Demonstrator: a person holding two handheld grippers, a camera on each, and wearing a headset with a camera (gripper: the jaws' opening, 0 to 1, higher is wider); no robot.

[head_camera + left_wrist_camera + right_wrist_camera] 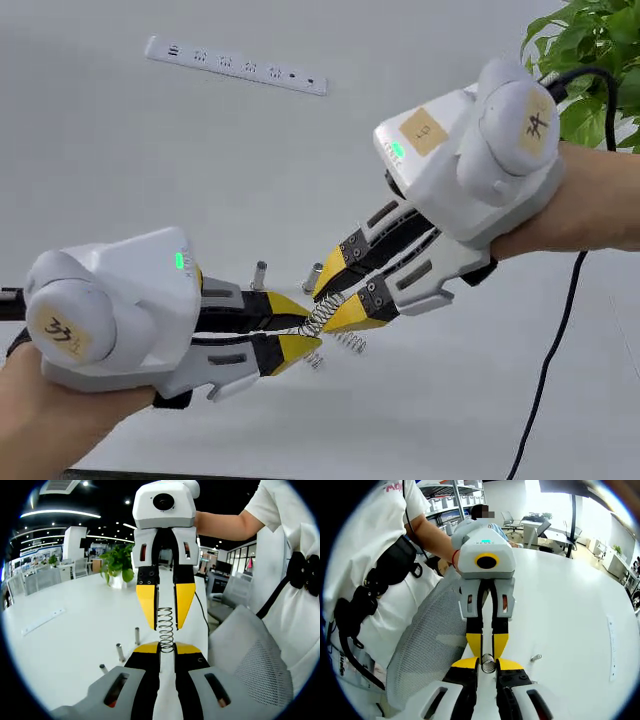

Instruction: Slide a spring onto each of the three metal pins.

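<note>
A coil spring [322, 314] hangs in the air between the two grippers. My left gripper [308, 332] comes in from the lower left and grips one end. My right gripper [338, 300] comes down from the upper right and pinches the other end. In the left gripper view the spring [166, 627] runs from my left gripper [167, 647] up between the right gripper's jaws. In the right gripper view the spring [488, 664] is seen end-on in my right gripper [488, 663]. Three upright metal pins [137, 635] [120, 651] [102, 668] stand bare on the white table, just behind the tips. Two of them [259, 275] [312, 277] are visible from above.
Two loose springs [348, 342] [314, 360] lie on the table under the grippers. A white power strip [235, 65] lies at the far side and a plant [590, 40] stands at the far right. A black cable [550, 370] trails off the right gripper. A mesh chair [250, 650] stands beside the table.
</note>
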